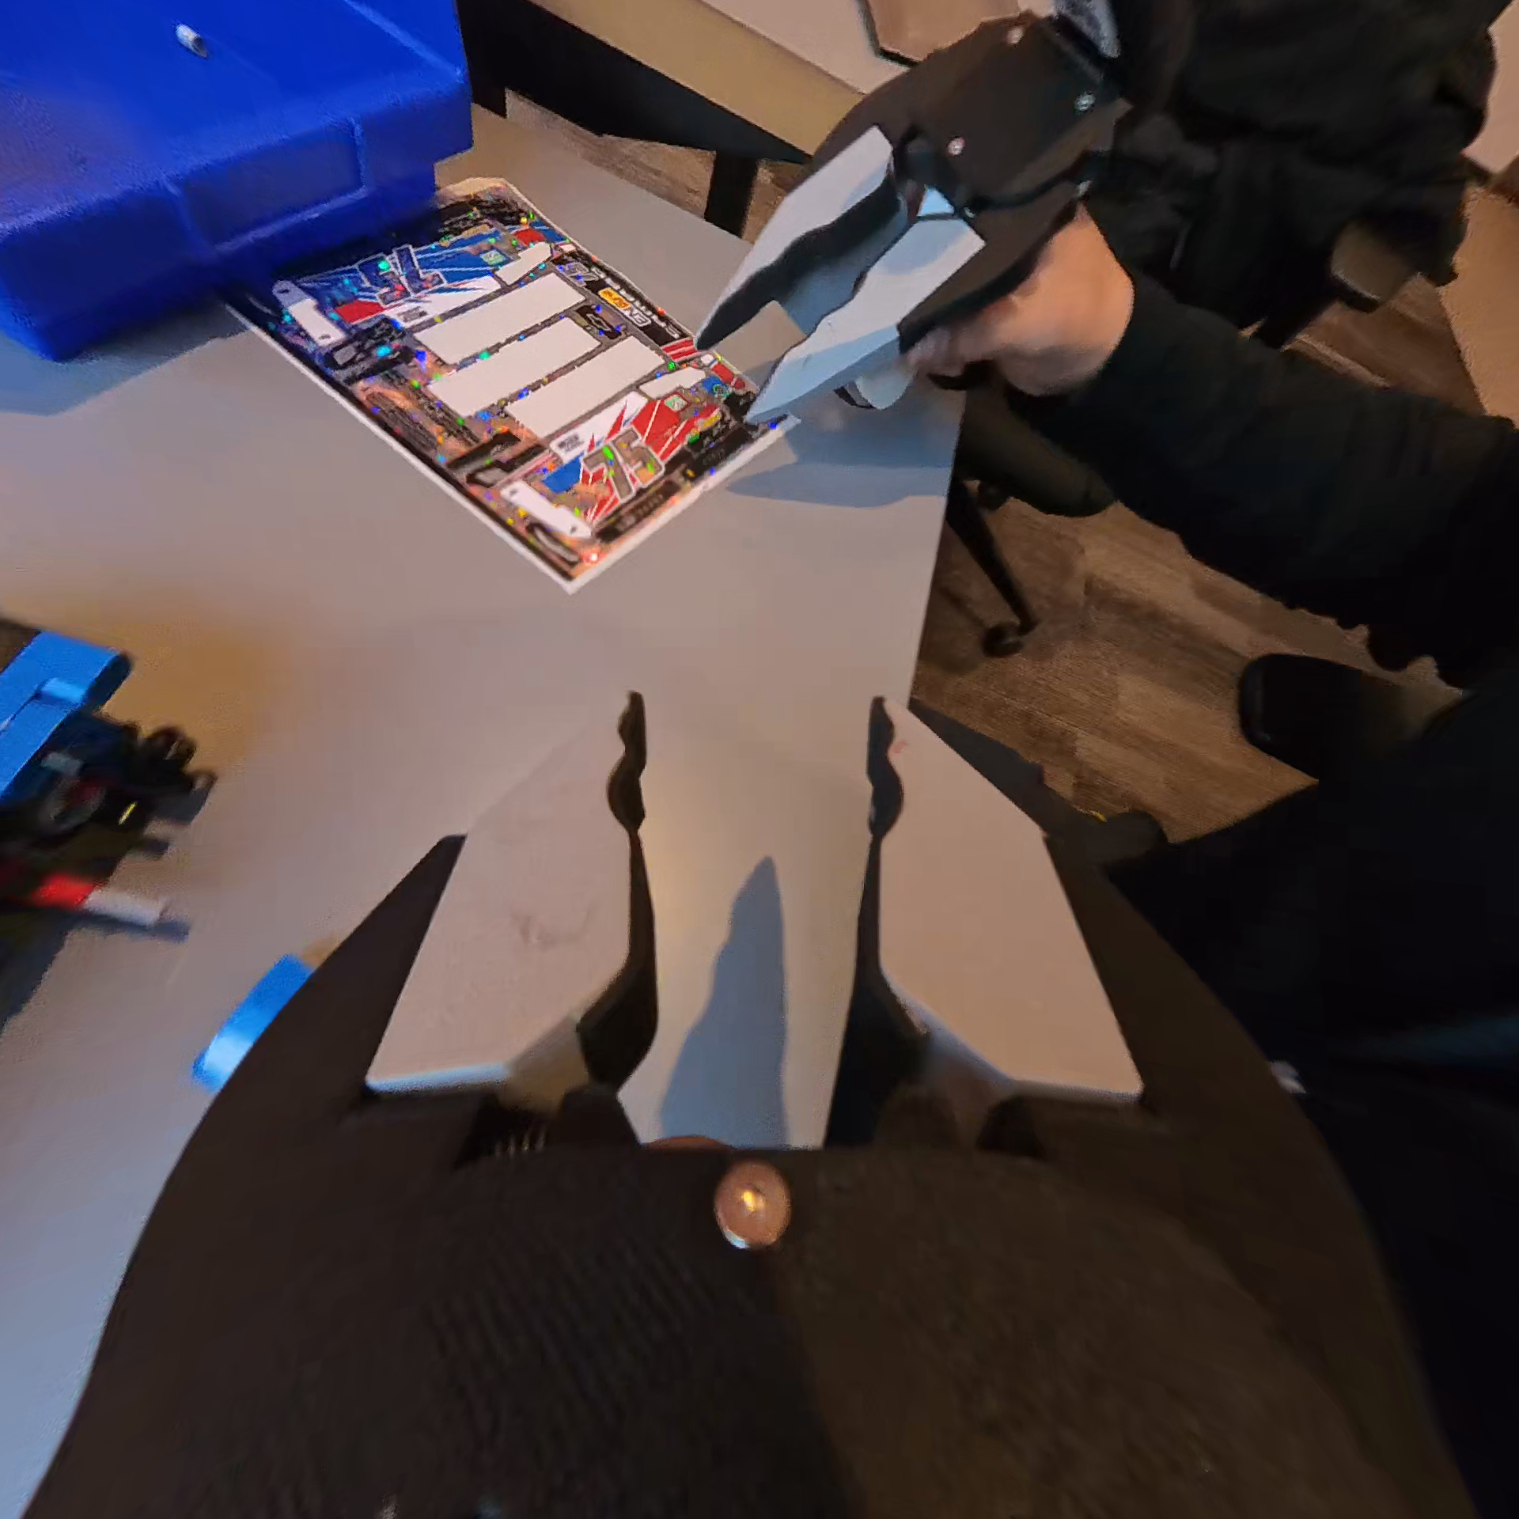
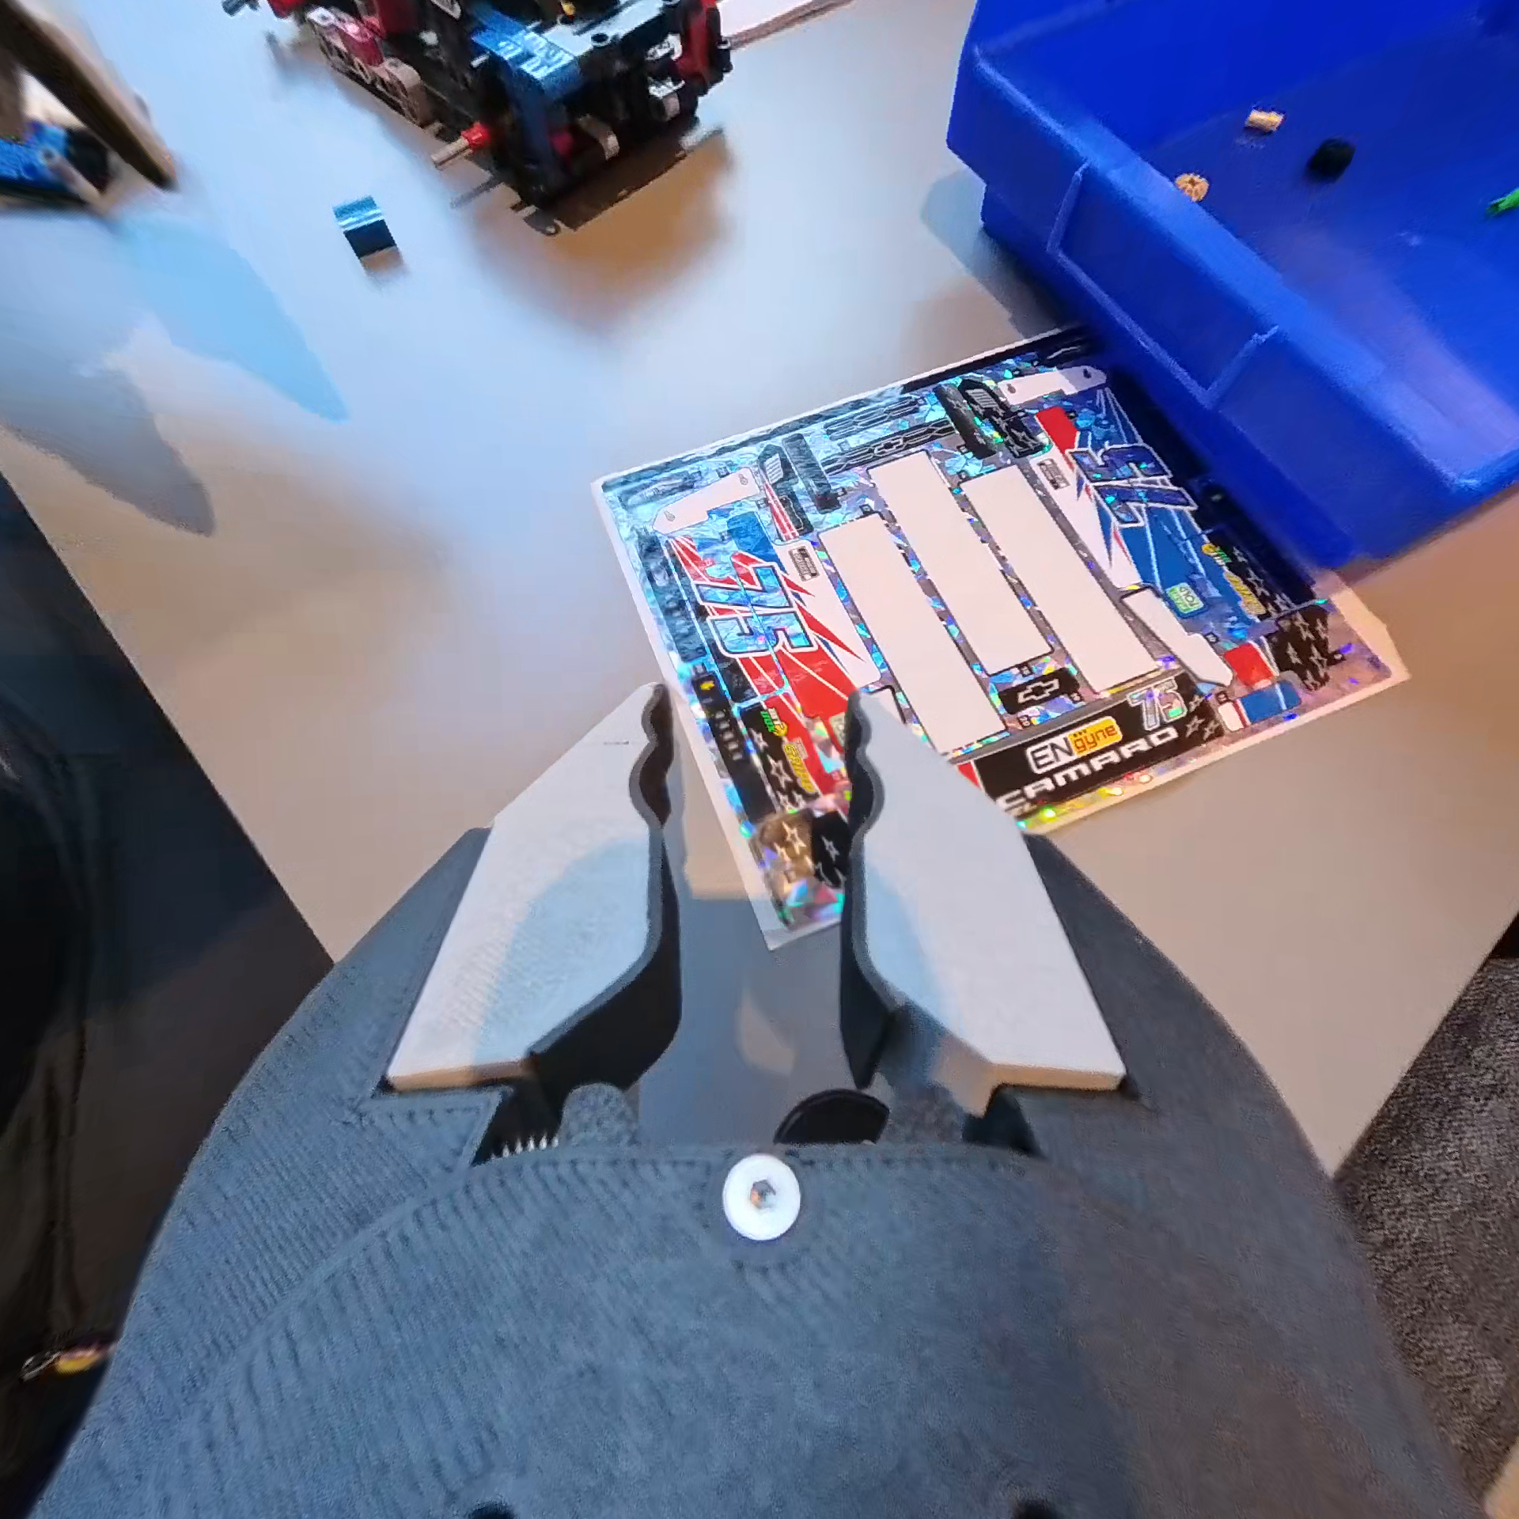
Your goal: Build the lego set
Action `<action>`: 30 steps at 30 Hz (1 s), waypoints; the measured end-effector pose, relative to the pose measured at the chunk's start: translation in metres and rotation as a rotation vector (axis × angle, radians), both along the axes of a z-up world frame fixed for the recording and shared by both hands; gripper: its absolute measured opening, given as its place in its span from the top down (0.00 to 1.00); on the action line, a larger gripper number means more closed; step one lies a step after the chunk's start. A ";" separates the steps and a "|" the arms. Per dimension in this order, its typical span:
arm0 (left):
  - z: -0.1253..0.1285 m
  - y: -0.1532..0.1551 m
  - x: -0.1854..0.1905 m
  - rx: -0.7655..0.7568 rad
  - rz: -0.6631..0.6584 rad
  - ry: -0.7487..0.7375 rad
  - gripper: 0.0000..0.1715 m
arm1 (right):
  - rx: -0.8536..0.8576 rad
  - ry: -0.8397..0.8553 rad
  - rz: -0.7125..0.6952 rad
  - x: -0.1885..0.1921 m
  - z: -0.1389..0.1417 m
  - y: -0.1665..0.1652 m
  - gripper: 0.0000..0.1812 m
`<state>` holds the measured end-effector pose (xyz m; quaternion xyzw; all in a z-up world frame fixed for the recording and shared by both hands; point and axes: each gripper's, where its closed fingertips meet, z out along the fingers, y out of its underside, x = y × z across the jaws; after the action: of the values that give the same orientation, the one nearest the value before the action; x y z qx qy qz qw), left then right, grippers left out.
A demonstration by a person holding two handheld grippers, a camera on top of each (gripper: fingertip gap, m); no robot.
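bare table (image 1: 329,575) ahead, blue bin (image 1: 205,148) beyond

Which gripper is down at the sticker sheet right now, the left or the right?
The right gripper: its open fingertips reach the sticker sheet's near corner. The left gripper hangs open above bare table.

left wrist: high over table (image 1: 329,510) | right wrist: low | shared: sticker sheet (image 1: 526,370)
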<state>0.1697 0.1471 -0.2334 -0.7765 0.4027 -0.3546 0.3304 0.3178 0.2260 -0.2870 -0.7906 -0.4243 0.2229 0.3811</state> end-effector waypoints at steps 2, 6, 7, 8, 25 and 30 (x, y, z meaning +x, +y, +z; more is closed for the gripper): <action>-0.010 0.014 0.022 0.017 0.012 0.021 0.70 | 0.007 0.004 0.019 0.002 0.000 -0.003 0.78; -0.032 0.063 0.052 0.064 0.067 0.112 0.72 | 0.036 -0.044 0.012 0.017 -0.008 -0.008 0.83; -0.039 0.072 0.058 0.059 0.072 0.128 0.72 | 0.036 -0.055 0.010 0.021 -0.011 -0.010 0.83; -0.044 0.079 0.063 0.049 0.072 0.140 0.72 | 0.035 -0.057 0.008 0.024 -0.013 -0.013 0.82; -0.081 0.091 0.083 0.054 -0.119 0.265 0.81 | -0.025 -0.092 0.011 0.032 -0.030 -0.014 0.82; -0.081 0.081 0.081 0.065 -0.136 0.259 0.83 | -0.048 -0.083 0.023 0.032 -0.030 -0.024 0.82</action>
<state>0.2509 0.2283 -0.3144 -0.7755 0.5050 -0.2598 0.2759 0.3494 0.2018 -0.3165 -0.8032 -0.4432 0.2043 0.3416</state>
